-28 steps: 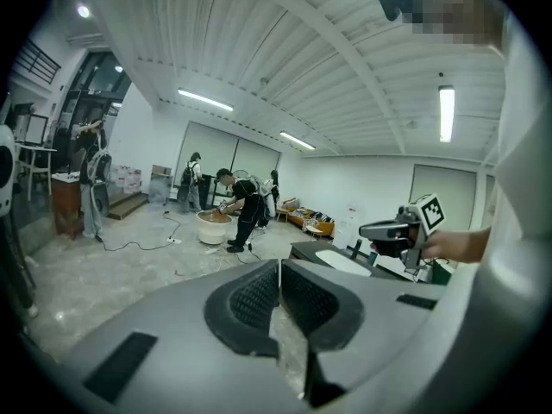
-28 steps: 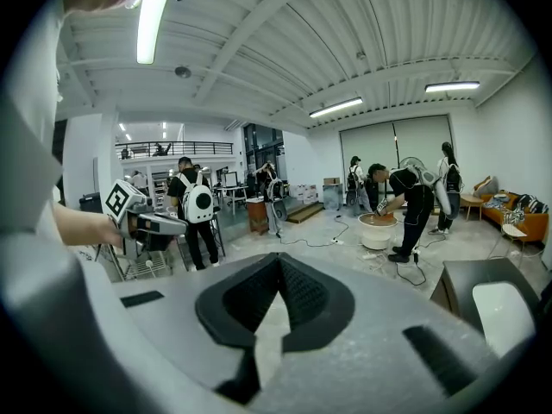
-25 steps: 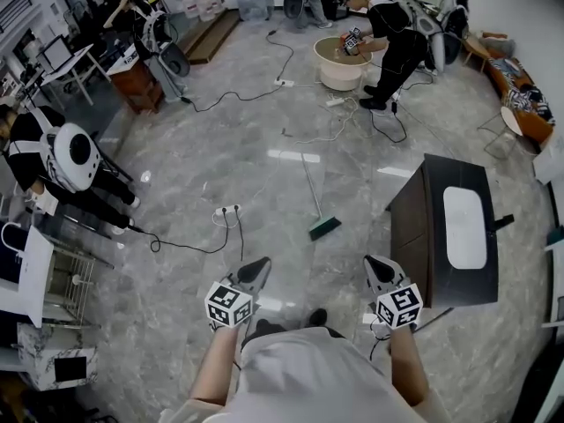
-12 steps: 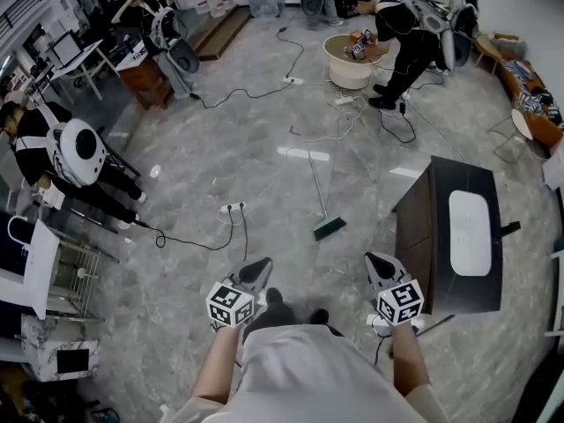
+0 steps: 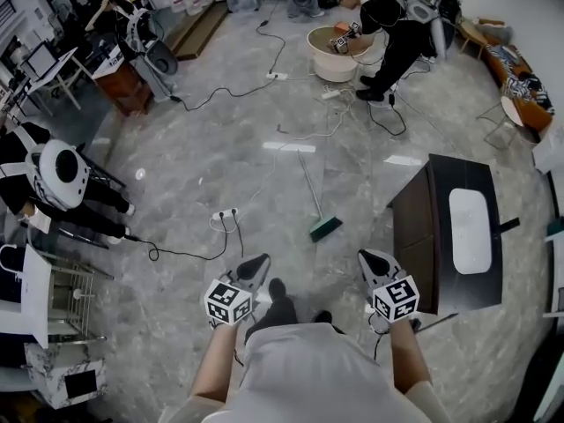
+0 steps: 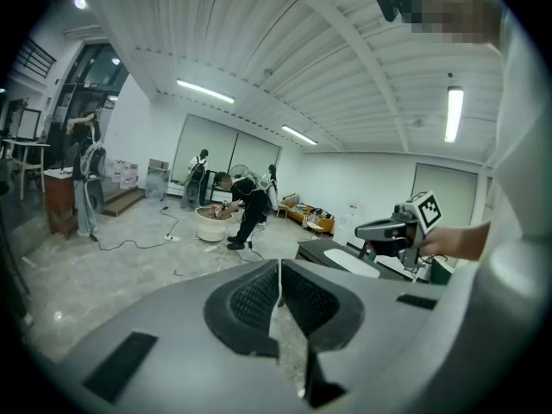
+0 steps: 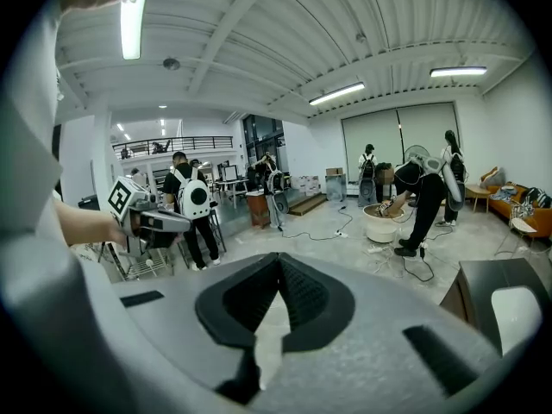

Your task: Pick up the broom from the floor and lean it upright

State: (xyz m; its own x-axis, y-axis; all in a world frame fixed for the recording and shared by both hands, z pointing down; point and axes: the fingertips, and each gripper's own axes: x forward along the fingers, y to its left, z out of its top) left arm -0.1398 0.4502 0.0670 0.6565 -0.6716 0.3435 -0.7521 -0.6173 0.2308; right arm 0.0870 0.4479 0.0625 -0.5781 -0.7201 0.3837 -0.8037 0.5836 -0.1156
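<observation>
Where marbled floor (image 5: 203, 166) gleams, slim green-bristled broom (image 5: 312, 199)

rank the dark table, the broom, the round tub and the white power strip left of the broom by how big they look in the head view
1. dark table, clearly largest
2-3. broom and round tub: unsure, the broom is longer but thin, the tub sits farther off
4. white power strip, smallest

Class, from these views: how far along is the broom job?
Done: nothing; the broom lies flat on the floor. In hand: left gripper and right gripper, both shut and empty, held short of it. Left: reach it, grasp, lift, lean it upright.
</observation>
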